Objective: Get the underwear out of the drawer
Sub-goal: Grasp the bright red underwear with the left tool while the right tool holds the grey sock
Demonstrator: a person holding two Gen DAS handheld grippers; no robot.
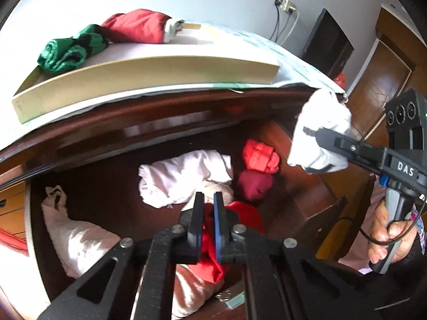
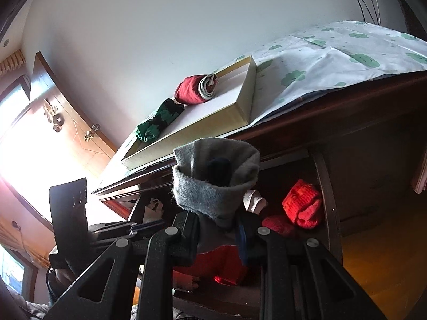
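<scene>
The dark wooden drawer (image 1: pixel 309 194) stands open under the dresser top. My left gripper (image 1: pixel 209 202) hangs over its front part, shut on a bright red piece of underwear (image 1: pixel 213 261) that droops from between the pads. My right gripper (image 1: pixel 311 131) is up at the drawer's right corner, shut on a pale grey garment (image 1: pixel 320 122). In the right wrist view that grey garment (image 2: pixel 210 189) bulges up between the fingers of the right gripper (image 2: pixel 217 213) and hides their tips. Still in the drawer are a white garment (image 1: pixel 184 176), a bright red roll (image 1: pixel 260 158) and a dark red roll (image 1: pixel 253 185).
On the dresser top a shallow cream tray (image 1: pixel 149 76) holds a green garment (image 1: pixel 66 52) and a dark red roll (image 1: pixel 136 28). A green-patterned cloth (image 2: pixel 333 56) covers the top. Pinkish cloth (image 1: pixel 77 240) lies at the drawer's left. A hand (image 1: pixel 387 237) grips the right handle.
</scene>
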